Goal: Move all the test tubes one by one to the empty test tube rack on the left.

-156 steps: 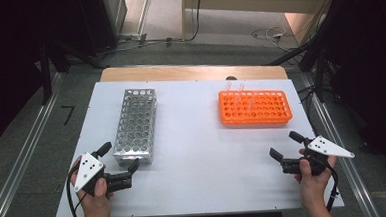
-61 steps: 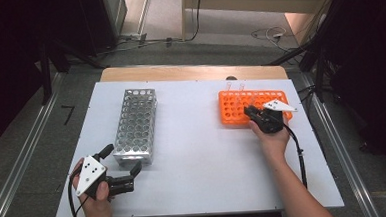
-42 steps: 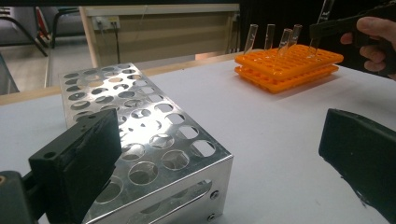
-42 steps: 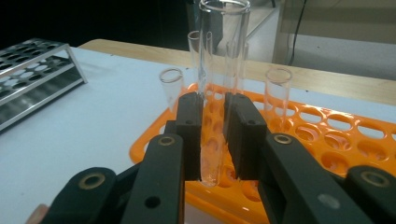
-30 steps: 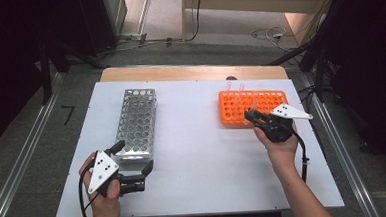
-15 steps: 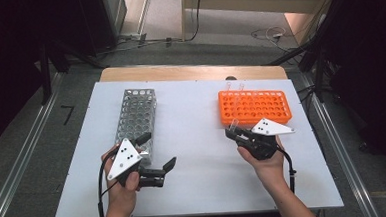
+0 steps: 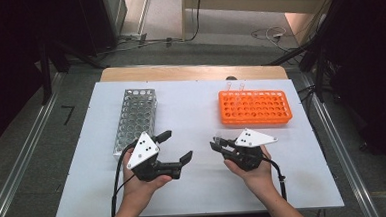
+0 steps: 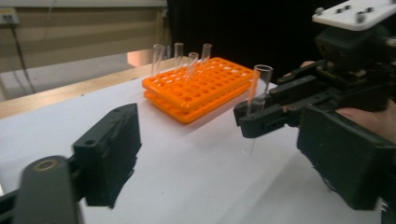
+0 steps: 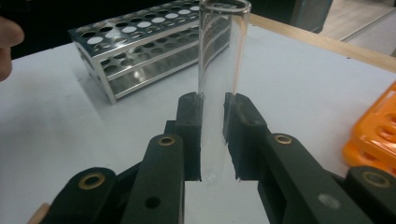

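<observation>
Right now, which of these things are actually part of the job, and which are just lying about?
Part of the job:
- glass test tube, clamped upright in the right gripper
- orange rack, with a few more tubes standing in it
- metal rack, all holes empty
- left gripper, open, holding nothing

Just lying about:
- cables on the floor beyond the table

Glass, metal, plastic on a matt tabletop

The test tube (image 9: 219,70) is clear, glossy glass; the metal rack (image 7: 134,119) shines like polished steel; the orange rack (image 7: 254,107) is smooth plastic; the white tabletop (image 7: 191,113) looks matt.
</observation>
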